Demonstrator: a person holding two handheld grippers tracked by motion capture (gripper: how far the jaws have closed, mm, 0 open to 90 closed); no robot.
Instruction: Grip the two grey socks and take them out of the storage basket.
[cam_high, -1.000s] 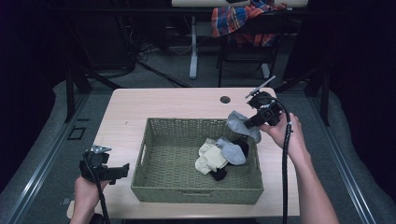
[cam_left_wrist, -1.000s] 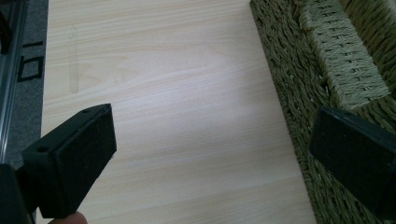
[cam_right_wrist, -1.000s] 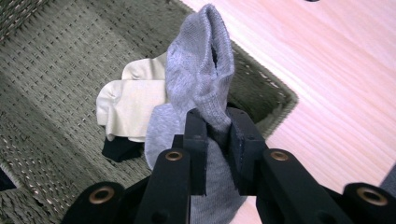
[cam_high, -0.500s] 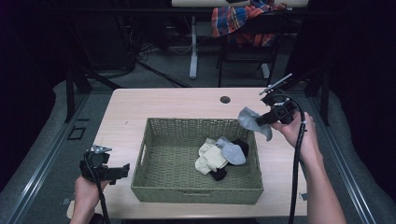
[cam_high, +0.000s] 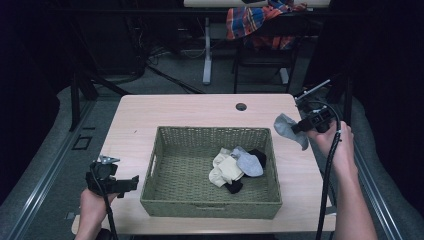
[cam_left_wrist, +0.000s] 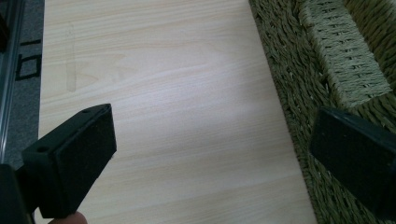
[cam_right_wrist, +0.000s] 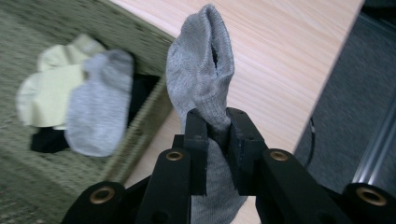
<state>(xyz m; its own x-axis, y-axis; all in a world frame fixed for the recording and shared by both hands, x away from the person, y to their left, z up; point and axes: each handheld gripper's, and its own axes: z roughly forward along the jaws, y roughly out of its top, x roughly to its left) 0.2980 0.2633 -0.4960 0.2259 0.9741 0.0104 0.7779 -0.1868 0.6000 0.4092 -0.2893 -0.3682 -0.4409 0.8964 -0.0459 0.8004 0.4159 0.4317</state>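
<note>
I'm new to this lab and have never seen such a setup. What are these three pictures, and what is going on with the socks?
A person sits at a wooden table holding a hand-held gripper in each hand; there is no robot arm. The high view looks down from above. The other two pictures come from cameras riding on each gripper, looking along its black fingers.

On the table stands a woven basket holding a small pile of socks: cream, grey and black.

The right gripper is shut on a grey sock, held above the table to the right of the basket. The left gripper is open and holds nothing, beside the basket's left wall.
</note>
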